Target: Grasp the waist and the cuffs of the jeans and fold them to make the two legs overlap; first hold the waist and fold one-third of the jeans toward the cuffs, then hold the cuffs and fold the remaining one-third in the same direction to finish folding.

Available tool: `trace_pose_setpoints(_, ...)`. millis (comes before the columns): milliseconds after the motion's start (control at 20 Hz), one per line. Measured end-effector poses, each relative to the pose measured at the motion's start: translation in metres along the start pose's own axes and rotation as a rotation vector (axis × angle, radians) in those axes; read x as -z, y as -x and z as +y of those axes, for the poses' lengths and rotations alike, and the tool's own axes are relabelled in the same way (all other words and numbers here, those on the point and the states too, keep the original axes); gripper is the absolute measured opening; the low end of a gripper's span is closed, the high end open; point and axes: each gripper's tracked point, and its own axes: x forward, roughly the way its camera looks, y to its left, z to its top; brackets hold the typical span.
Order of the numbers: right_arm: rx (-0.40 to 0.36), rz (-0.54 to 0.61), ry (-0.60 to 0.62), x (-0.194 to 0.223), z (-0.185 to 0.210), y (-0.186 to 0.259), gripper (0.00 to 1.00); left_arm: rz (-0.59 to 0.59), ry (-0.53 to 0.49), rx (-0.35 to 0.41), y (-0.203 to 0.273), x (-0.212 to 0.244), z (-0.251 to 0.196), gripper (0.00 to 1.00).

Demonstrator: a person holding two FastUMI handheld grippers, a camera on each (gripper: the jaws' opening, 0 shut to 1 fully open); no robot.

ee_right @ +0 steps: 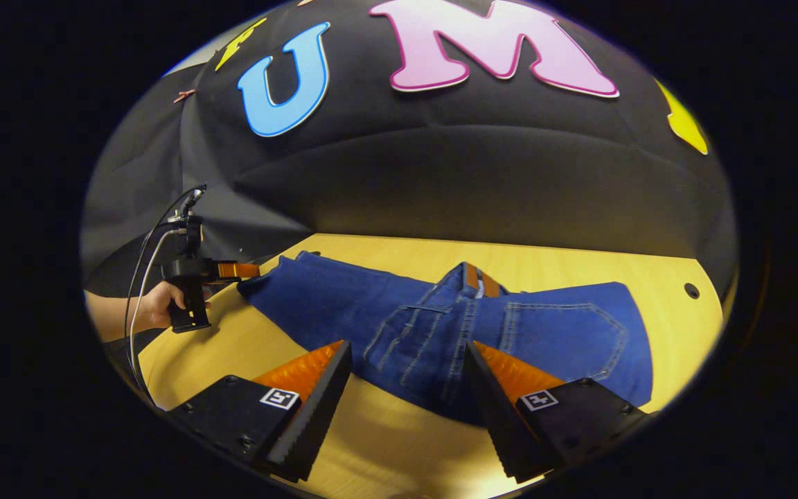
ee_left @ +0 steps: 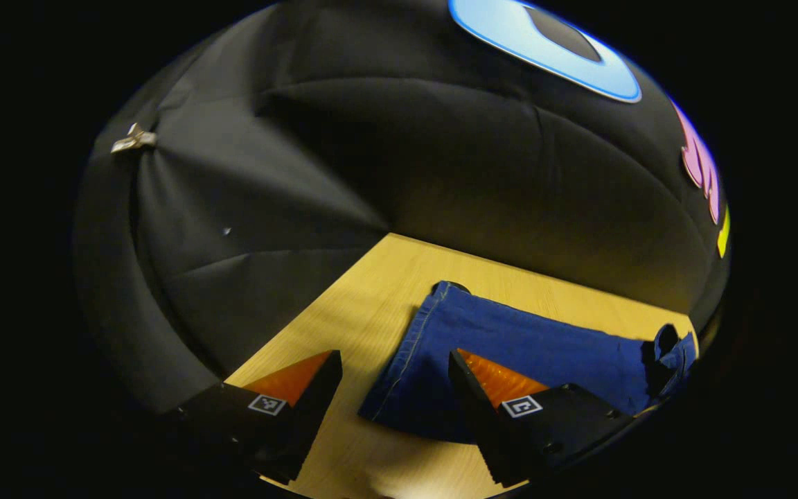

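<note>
Jeans (ee_left: pixel 510 346) cuff end on wooden table (ee_left: pixel 371 298), tongs (ee_left: pixel 395 374) spread above

The left gripper (ee_left: pixel 394 364) has its 2 fingers spread wide, one at 7 o'clock and one at 5 o'clock in the left gripper view, tips pointing toward 12 and nothing between them. The right gripper (ee_right: pixel 407 353) is likewise parted, fingers at 7 and 5 o'clock in the right gripper view, with an empty gap. In that same view, at 9 o'clock, a hand (ee_right: pixel 156 305) wraps the left gripper's handle, forearm entering from the left edge, fingers pointing toward 3 o'clock.
</note>
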Motion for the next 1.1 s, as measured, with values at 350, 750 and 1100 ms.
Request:
trace_pose_setpoints(350, 0.048, 0.015, -0.047, 0.008, -0.026, 0.018, 0.99, 0.115, -0.099, 0.022, -0.014, 0.027, -0.014, 0.99)
trace_pose_setpoints(750, 0.082, 0.019, -0.074, 0.016, -0.036, 0.027, 0.99, 0.138, -0.144, 0.125, -0.015, 0.033, -0.044, 0.12)
trace_pose_setpoints(1100, 0.147, -0.030, -0.084, -0.008, -0.060, 0.041, 0.99, 0.122, -0.133, 0.113, -0.012, 0.028, -0.045, 0.06)
